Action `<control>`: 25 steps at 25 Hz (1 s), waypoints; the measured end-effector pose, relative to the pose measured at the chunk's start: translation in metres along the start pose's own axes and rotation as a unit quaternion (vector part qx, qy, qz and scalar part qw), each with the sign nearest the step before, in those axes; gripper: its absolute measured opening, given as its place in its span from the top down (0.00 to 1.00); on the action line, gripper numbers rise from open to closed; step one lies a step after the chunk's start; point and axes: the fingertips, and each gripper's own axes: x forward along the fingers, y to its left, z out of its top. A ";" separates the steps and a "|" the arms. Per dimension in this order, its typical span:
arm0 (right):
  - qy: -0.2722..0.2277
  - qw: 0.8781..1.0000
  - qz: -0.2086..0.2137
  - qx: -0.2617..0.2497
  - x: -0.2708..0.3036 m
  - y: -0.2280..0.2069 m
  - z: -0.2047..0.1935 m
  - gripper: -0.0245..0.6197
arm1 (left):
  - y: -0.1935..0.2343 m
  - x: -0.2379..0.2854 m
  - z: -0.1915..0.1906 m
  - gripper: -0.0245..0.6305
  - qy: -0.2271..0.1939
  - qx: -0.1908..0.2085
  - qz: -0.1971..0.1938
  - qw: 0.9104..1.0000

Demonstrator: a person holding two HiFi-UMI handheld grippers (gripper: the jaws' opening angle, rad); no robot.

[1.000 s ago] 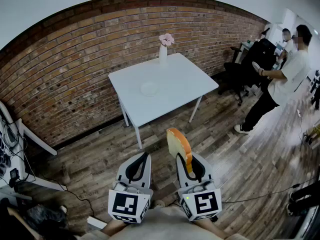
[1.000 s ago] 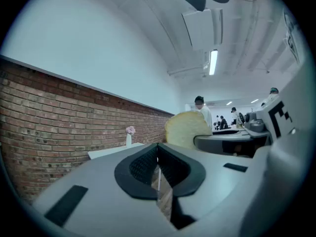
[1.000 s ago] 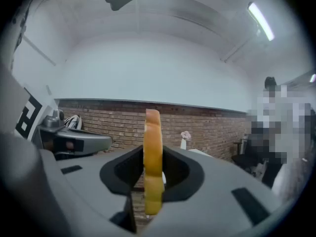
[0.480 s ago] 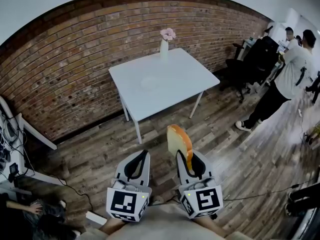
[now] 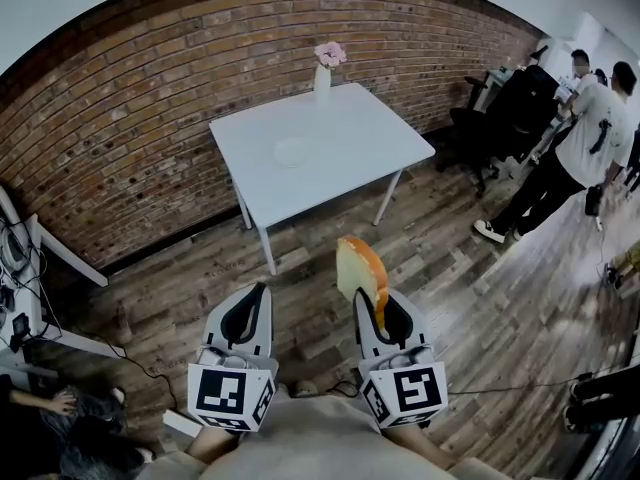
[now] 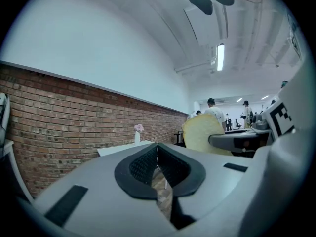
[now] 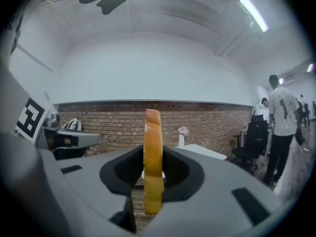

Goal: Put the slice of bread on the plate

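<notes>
A slice of bread [image 5: 358,266] with an orange-brown crust stands on edge between the fingers of my right gripper [image 5: 372,303], which is shut on it. In the right gripper view the slice [image 7: 152,132] shows edge-on, upright. My left gripper [image 5: 262,290] hangs beside it on the left, shut with nothing in it; its pads [image 6: 148,163] meet at the tip. Both hover over the wooden floor, well short of the white table [image 5: 340,173]. A pale round plate [image 5: 295,151] lies near the table's middle.
A white vase with pink flowers [image 5: 323,76] stands at the table's far edge against the brick wall [image 5: 130,118]. People [image 5: 585,148] and black office chairs [image 5: 500,118] fill the right side. Cables and a white frame [image 5: 50,258] lie at the left.
The right gripper has crept a little forward with the bread. The table now sits slightly further left in view, and the people at the right have shifted.
</notes>
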 end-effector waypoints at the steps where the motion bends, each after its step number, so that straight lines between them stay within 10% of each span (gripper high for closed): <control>1: 0.001 1.000 0.001 0.001 0.000 -0.001 -0.001 0.81 | 0.002 0.000 0.000 0.95 0.000 -0.002 0.004 1.000; 25: -0.005 1.000 0.015 -0.012 0.111 -0.021 -0.002 0.81 | 0.061 0.096 0.000 0.95 -0.012 -0.004 0.007 1.000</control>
